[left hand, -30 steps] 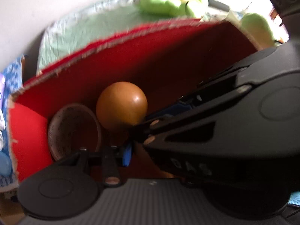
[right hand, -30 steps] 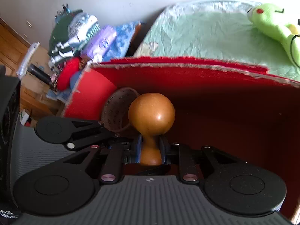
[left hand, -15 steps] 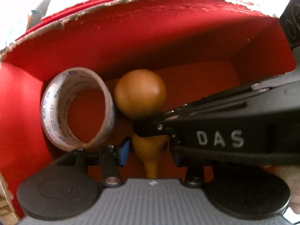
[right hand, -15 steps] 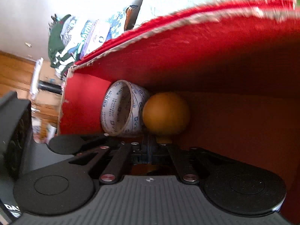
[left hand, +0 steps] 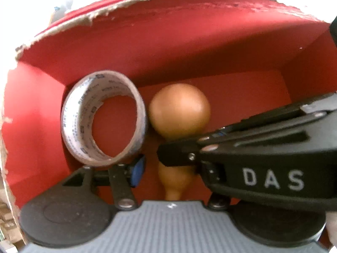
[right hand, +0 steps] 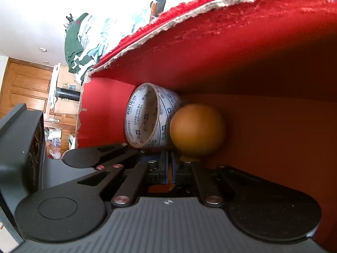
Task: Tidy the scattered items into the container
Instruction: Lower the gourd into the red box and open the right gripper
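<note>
Both grippers inside red box [left hand: 189, 48]. Left gripper [left hand: 168, 168] opening, wooden pestle [left hand: 179, 111] between its jaws, lying on floor beside tape roll [left hand: 84, 130]. Right gripper [right hand: 169, 168] pressed together, holding nothing.

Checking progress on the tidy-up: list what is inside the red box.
Inside the red box: a tape roll standing on edge, and beside it a wooden ball-headed piece. The claws cover the near floor.

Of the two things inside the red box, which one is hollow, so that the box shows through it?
The tape roll, a printed ring beside the left wall, open through its middle. The wooden ball-headed piece next to it is solid.
</note>
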